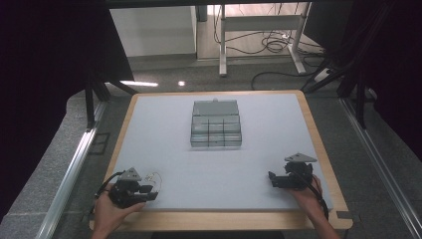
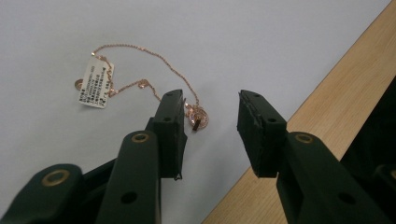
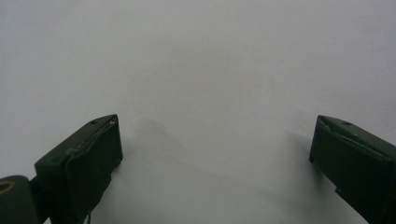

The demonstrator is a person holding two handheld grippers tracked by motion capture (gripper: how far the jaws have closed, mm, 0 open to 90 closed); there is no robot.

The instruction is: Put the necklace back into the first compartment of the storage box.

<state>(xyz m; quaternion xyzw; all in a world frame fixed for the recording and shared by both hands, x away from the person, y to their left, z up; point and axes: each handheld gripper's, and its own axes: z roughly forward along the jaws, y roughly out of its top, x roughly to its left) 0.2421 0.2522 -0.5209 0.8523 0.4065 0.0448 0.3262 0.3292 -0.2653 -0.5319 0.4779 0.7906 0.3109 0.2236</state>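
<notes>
A thin rose-gold necklace [image 2: 140, 56] with a white paper tag [image 2: 96, 82] and a round pendant [image 2: 198, 117] lies on the pale mat near the table's front left; the necklace [image 1: 155, 178] looks tiny in the high view. My left gripper [image 2: 210, 119] is open just over the pendant, which lies against the inner side of the left jaw. That left gripper [image 1: 149, 193] sits at the front left corner. My right gripper [image 1: 271, 178] rests at the front right, and the right gripper [image 3: 212, 140] stands wide open over bare mat. A clear compartment box [image 1: 216, 123] stands open mid-table.
The pale mat [image 1: 164, 144] covers a wooden table whose edge [image 2: 327, 116] runs close beside the left gripper. Beyond the table are a desk frame [image 1: 259, 35] and floor cables [image 1: 278, 45]. Metal rails [image 1: 74, 164] flank both sides.
</notes>
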